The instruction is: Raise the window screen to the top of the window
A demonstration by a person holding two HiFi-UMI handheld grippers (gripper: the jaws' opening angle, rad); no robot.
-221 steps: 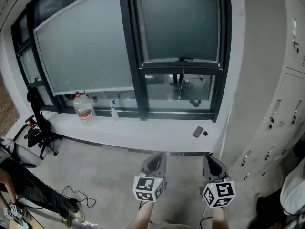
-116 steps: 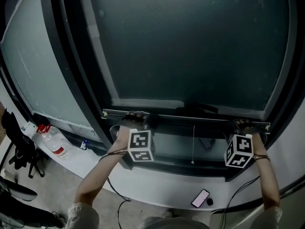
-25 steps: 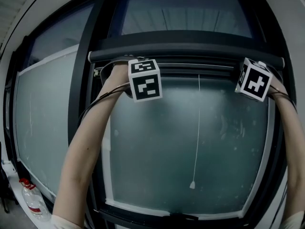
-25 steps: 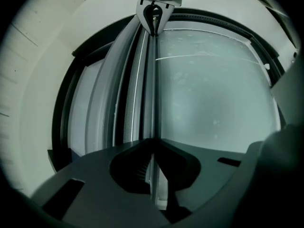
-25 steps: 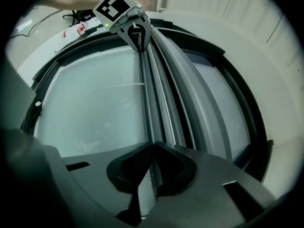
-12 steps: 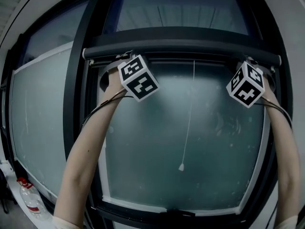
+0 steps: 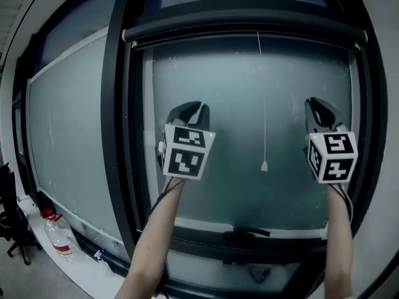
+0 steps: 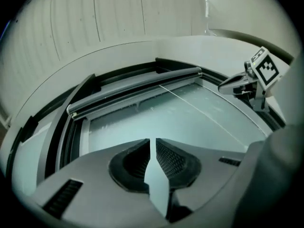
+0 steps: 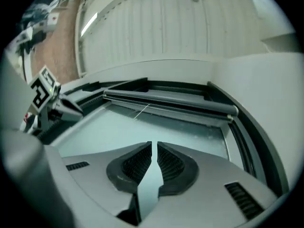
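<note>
Grey screen roll [image 7: 243, 37] at window [image 7: 224, 86] top; below roll, left tongs [image 7: 190, 107], just eased apart, and right tongs [image 7: 317, 103]: narrowly spread, empty.

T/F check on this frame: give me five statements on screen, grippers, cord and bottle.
1. The window screen is rolled up at the top of the window. True.
2. The left gripper clamps the screen's bar. False: it is well below the bar, its jaws have just been opening, and they stand slightly apart with nothing between them.
3. In the head view, the pull cord hangs between the two grippers. True.
4. The right gripper holds the pull cord. False: its jaws are slightly apart and empty, and the cord hangs free to its left.
5. A water bottle stands on the ledge at lower left. True.
</note>
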